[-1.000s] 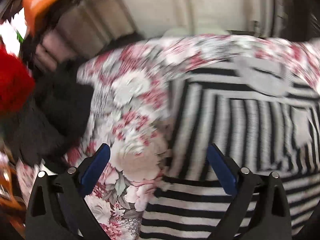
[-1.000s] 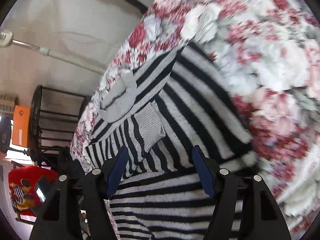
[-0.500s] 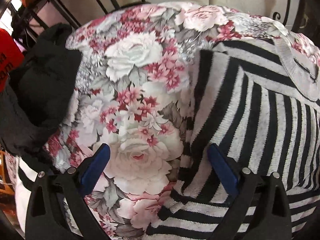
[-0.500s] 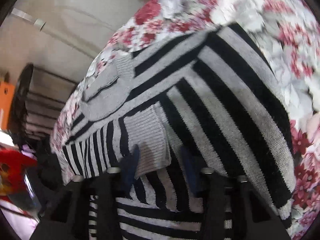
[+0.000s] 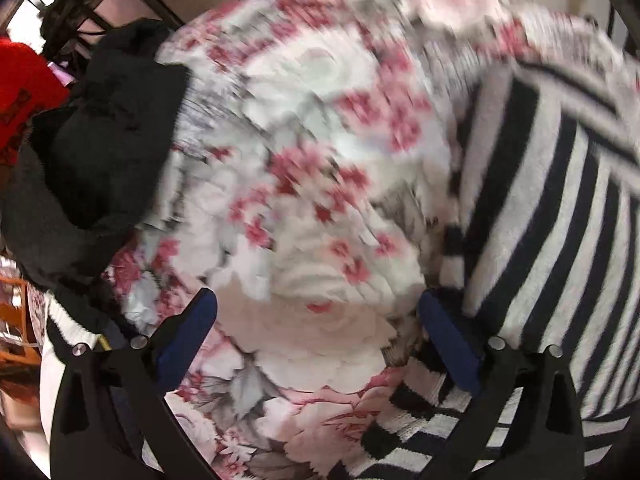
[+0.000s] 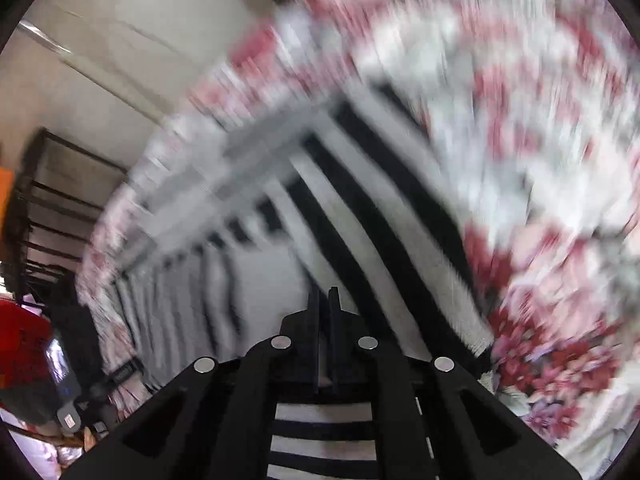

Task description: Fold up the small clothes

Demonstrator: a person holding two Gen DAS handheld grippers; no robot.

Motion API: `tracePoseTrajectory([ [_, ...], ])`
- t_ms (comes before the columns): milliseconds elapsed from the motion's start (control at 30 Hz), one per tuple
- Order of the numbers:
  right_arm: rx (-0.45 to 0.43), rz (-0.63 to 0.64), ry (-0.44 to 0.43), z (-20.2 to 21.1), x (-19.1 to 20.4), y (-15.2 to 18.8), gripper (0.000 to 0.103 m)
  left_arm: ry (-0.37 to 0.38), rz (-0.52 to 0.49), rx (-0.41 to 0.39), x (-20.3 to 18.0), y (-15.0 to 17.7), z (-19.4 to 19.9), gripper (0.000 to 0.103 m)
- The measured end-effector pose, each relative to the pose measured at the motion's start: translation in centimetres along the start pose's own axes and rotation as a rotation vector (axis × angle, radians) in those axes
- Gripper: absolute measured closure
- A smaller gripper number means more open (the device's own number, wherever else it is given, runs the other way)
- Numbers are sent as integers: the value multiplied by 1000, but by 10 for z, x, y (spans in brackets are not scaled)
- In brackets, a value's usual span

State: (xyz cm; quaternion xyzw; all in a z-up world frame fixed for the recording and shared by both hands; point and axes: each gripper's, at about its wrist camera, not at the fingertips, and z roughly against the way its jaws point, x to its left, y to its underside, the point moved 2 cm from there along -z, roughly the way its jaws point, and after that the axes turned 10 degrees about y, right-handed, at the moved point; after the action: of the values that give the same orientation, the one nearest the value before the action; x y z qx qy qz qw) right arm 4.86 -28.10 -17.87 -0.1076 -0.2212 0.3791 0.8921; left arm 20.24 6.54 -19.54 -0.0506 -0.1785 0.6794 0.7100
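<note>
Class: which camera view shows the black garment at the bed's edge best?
The left wrist view: the black garment fills its left side, fairly sharp, on the floral cover. The right wrist view gives only a dark, blurred patch at far left.

Striped sweater (image 5: 560,220): seemingly matt knit cloth.

No legible text, label or number anywhere.

We log: striped sweater (image 5: 560,208) lying on the floral bedspread (image 5: 320,160), to the right in the left wrist view; dark garment (image 5: 92,152) heaped at the bedspread's left edge; metal bed rail (image 6: 48,208) behind, along the wall (image 6: 120,40).
</note>
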Motion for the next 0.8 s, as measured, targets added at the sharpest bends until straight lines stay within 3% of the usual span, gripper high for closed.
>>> tracePoseTrajectory([
  [67,-87,94,-18,17,20,-4,97,35,37,-61,7,-5,15,4],
  [167,-79,184,-55,9,43,1,97,108,13,-90,-1,-7,22,4],
  [233,-26,218,-50,-12,51,4,97,47,-68,-30,-18,-2,5,4],
  [300,120,267,19,-52,49,16,99,-27,-134,-6,-31,7,-12,4],
  [367,117,218,-5,-55,41,15,102,-61,-151,-23,-34,6,-3,4],
  [400,119,201,1,-47,43,12,94,-65,-152,-33,-34,4,5,5],
  [433,99,196,4,-36,44,9,93,-50,-146,-69,-35,2,18,5],
  [467,44,213,2,-20,50,8,90,-20,-143,-99,-37,1,29,5],
  [567,-31,335,-10,3,74,18,51,120,-178,-159,-51,5,58,5],
  [633,-3,415,31,-11,82,29,50,143,-252,-124,-72,16,51,5],
  [700,70,472,109,-40,79,39,50,53,-368,-20,-98,31,14,4],
  [800,7,565,155,-41,88,46,51,-13,-418,-79,-108,42,15,4],
])
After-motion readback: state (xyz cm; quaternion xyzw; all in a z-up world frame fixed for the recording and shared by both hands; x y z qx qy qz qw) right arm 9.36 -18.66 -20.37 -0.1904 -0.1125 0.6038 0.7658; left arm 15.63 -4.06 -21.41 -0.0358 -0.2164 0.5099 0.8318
